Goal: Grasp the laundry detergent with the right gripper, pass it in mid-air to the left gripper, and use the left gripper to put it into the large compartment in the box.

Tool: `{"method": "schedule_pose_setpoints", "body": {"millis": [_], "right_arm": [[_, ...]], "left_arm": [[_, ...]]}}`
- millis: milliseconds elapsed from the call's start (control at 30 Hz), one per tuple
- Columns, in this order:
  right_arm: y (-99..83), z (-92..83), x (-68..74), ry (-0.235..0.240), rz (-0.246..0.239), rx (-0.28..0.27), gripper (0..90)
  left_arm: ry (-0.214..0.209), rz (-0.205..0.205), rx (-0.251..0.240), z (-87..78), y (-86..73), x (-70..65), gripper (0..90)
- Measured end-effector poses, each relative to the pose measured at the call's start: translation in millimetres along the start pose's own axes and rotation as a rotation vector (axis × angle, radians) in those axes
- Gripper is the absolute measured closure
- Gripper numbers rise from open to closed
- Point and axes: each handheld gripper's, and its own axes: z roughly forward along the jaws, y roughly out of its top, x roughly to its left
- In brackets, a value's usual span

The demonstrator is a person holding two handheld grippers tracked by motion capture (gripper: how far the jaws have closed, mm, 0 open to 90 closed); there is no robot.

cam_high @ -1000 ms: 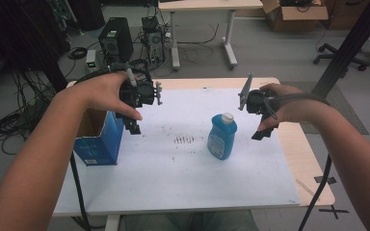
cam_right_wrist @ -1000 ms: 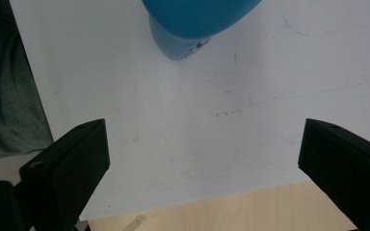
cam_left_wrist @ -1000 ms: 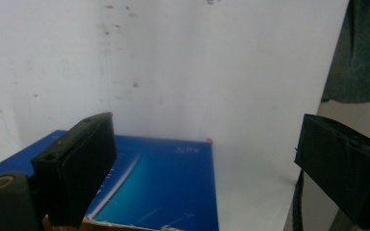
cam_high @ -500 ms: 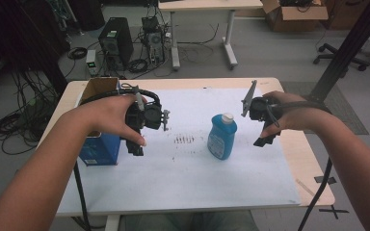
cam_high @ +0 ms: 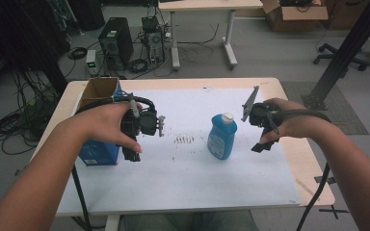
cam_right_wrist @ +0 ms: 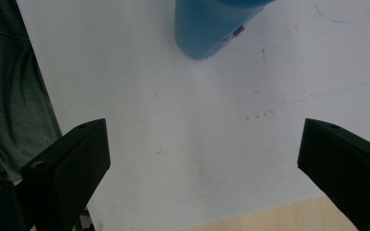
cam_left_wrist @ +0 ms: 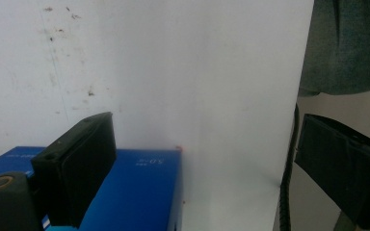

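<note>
A: Where does the high view sit?
B: Above the near edge, facing forward and down over the desk [cam_high: 289, 144].
A: And the gripper views?
B: Close, looking down; the right shares the blue bottle [cam_right_wrist: 212, 29], the left the blue box [cam_left_wrist: 135, 187].

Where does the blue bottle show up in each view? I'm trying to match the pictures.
High view: the blue bottle stands upright right of centre on the white sheet, beside the right claw.
Left gripper view: not in it; a blue box lies at the bottom.
Right gripper view: its body is at the top centre, cut by the edge.
Shared landmark: the white sheet.
</note>
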Motion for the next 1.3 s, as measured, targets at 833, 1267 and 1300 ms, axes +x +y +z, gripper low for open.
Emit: {"method": "schedule_pose_setpoints", "body": {"millis": [833,1267,1300], "right_arm": [[-7.6,22.9,16.6,-0.028,0.169,-0.16,4.2],[-12.6,43.1,25.5,-0.09,0.263,-0.308,4.0],[-12.6,43.1,25.5,-0.09,0.263,-0.308,4.0]], "left_arm": [[-0.037,0.002,0.017,9.5,-2.4,-3.3,7.3],[-0.044,-0.003,0.015,12.4,-2.5,-4.7,7.0],[-0.044,-0.003,0.015,12.4,-2.5,-4.7,7.0]]}}
